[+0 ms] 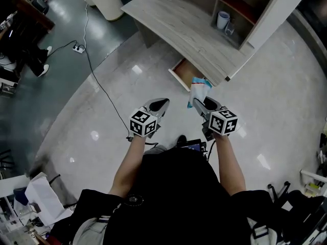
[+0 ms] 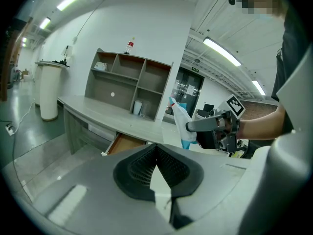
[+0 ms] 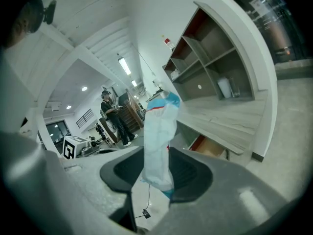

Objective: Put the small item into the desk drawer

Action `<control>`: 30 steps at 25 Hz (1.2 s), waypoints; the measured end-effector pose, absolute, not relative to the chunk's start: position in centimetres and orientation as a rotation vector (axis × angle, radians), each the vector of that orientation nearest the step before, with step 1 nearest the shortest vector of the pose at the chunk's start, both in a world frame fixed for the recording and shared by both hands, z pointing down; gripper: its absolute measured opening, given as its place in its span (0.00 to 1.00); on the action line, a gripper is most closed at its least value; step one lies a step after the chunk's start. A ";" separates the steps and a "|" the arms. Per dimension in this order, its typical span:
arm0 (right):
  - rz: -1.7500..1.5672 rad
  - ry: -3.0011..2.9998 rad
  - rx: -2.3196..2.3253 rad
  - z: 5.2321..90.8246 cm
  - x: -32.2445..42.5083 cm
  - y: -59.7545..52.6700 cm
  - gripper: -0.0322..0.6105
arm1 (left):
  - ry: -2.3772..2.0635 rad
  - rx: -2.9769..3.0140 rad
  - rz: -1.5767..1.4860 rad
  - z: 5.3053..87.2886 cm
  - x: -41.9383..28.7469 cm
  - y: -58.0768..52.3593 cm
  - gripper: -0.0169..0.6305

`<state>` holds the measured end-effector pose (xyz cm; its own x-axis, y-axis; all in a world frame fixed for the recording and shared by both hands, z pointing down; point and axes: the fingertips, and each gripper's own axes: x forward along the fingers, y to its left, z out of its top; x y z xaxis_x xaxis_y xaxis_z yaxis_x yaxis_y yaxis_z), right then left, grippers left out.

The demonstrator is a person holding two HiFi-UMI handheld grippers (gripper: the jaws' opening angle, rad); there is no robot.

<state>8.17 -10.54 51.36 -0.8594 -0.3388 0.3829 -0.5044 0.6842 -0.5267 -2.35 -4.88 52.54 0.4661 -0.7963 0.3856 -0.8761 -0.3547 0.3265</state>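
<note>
We're seeing a white-and-blue packet with a red stripe, black-and-white square markers on the right gripper, a grey woodgrain surface and an orange-brown drawer.

Claws: two, left claw and right claw
Packet: one
Worktop: one
Drawer: one
Shelf unit: one
</note>
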 end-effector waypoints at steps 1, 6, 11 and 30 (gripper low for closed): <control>0.934 -2.644 0.671 51.3 8.3 -10.8 0.30 | -1.395 2.230 0.224 52.5 -2.3 -5.1 0.03; 0.941 -2.655 0.671 51.2 8.8 -11.9 0.30 | -1.422 2.221 0.251 52.3 -2.4 -5.7 0.03; 0.957 -2.647 0.680 51.5 8.8 -12.5 0.30 | -1.416 2.224 0.249 52.3 -2.2 -6.5 0.03; 0.948 -2.582 0.841 51.9 5.9 -16.6 0.30 | -1.268 2.286 0.213 53.6 -5.6 -12.7 0.03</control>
<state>5.88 -16.63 51.90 -0.7970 -0.4295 0.4248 -0.6023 0.6183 -0.5049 -5.55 -12.73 53.60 0.5509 -0.7471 0.3720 -0.8276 -0.4314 0.3591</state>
